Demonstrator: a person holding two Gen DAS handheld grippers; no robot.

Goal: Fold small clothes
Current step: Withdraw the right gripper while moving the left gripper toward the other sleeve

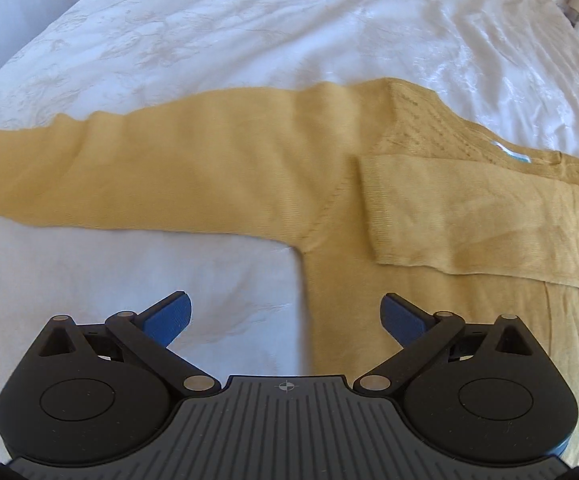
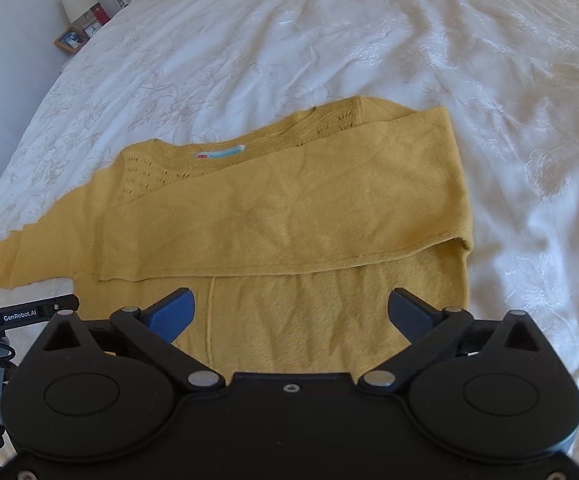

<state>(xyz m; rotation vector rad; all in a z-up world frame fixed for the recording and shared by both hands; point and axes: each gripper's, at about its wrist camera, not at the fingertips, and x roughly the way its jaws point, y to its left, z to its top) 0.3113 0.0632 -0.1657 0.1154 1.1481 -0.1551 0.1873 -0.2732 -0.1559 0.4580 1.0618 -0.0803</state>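
Both your claws, left gripper (image 1: 287,316) and right gripper (image 2: 291,312), gape wide and hold nothing. The mustard sweater (image 2: 289,216) lies flat on the white bedspread (image 2: 369,40) just ahead of them, one sleeve (image 2: 273,236) folded across its chest. Your claw bodies hide its hem, and the neck label (image 2: 221,153) is too blurred to read.

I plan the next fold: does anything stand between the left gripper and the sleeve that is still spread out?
Nothing visible does. The left gripper is open above the bedspread, and the outstretched sleeve lies flat and uncovered ahead of it.
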